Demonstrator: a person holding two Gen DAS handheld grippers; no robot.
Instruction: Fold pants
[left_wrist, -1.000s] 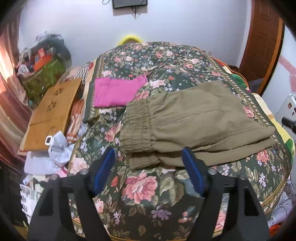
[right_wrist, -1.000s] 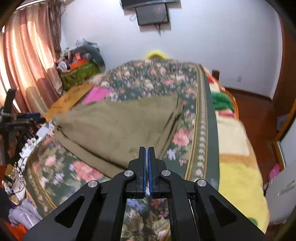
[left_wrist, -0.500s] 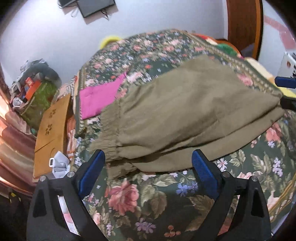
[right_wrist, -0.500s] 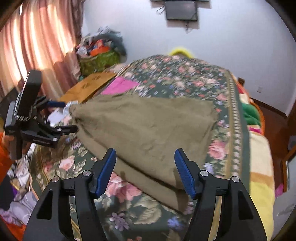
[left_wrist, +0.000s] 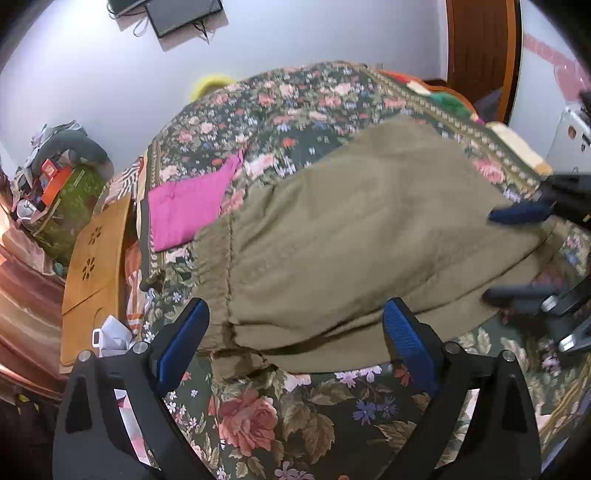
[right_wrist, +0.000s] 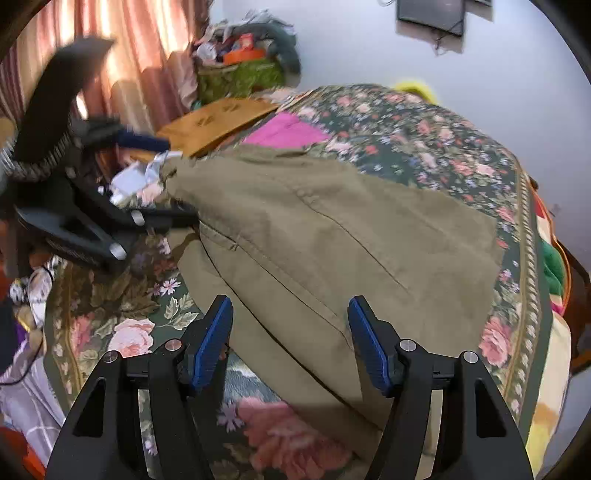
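Both tools gape empty: left tool (left_wrist: 295, 332), right tool (right_wrist: 290, 325) over pants (left_wrist: 369, 236)

We are seeing soft, even indoor light in both views. Daylight is glowing through the curtains (right_wrist: 122, 55), washing them out in pale streaks. The pants (right_wrist: 332, 229) are casting only a thin shadow on the floral bedspread (right_wrist: 424, 129). Fisheye bending is curving the wall (left_wrist: 295, 37) and darkening the corners. The opposite gripper is smearing with motion blur in each view.
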